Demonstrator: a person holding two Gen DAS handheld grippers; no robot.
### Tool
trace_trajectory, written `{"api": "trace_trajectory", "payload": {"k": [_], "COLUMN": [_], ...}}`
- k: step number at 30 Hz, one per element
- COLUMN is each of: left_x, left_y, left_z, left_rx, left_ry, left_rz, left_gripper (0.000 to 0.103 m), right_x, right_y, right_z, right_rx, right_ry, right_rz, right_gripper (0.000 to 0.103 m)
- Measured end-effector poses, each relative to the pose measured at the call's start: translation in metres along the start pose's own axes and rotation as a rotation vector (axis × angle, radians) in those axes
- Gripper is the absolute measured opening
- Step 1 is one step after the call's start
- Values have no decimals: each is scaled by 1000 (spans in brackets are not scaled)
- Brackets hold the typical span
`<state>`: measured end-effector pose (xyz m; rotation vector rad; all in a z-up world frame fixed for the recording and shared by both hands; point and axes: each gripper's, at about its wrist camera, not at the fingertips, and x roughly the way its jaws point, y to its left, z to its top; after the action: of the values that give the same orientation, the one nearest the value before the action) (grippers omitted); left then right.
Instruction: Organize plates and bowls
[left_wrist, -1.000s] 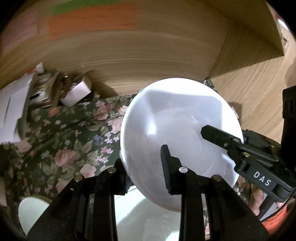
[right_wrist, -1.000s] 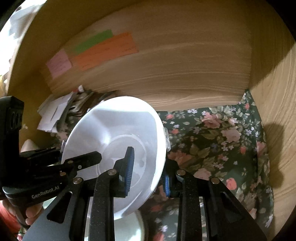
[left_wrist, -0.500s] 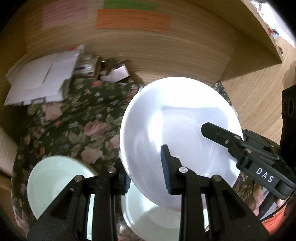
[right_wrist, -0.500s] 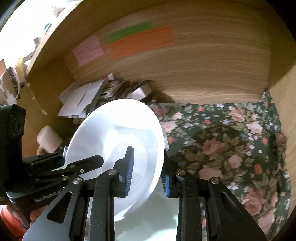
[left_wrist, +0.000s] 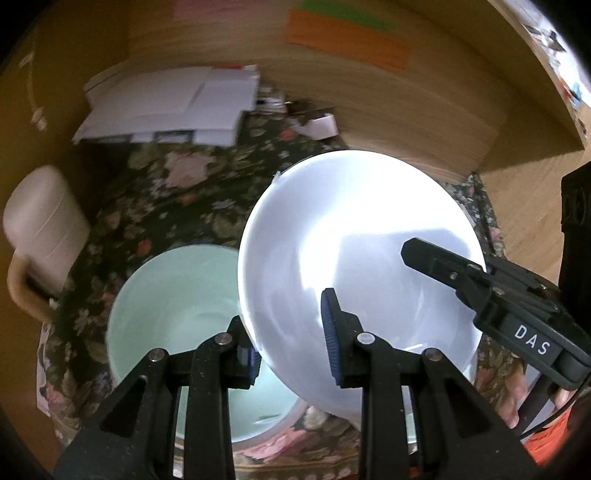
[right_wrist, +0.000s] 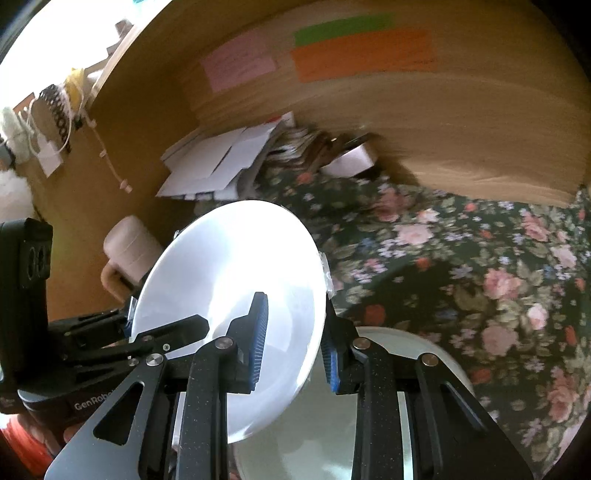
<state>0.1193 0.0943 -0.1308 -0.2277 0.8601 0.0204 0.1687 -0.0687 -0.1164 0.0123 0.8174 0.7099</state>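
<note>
Evidently both tools share one load: the left gripper (left_wrist: 290, 341) and the right gripper (right_wrist: 291, 341) each pinch opposite edges of the white bowl (left_wrist: 354, 266), jaws narrow on its thin rim, probably so the tilted dish cannot swing while carried. It hangs just ahead of both sets of fingers, above the floral cloth (right_wrist: 480, 266). Glossy, plain, shallow, it sits over a mint-green bowl (left_wrist: 173, 306) beneath the left tool.

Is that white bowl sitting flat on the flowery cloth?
No, the white bowl is held tilted above the cloth by both the left gripper and right gripper.
</note>
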Motion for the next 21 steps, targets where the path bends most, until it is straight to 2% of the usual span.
{"api": "trace_trajectory", "payload": {"k": [14, 21], "left_x": [-6, -4], "left_y": [69, 86], "left_z": [-21, -30], "left_rx": [-118, -132], "left_ry": [17, 26], "left_rz": [54, 46], "left_gripper": [29, 29], "right_x": [54, 70], "right_y": [44, 55], "right_z": [-10, -19], "right_rx": [-47, -66], "right_ry": [94, 134], "right_rz": [95, 116], "right_gripper": [25, 24]}}
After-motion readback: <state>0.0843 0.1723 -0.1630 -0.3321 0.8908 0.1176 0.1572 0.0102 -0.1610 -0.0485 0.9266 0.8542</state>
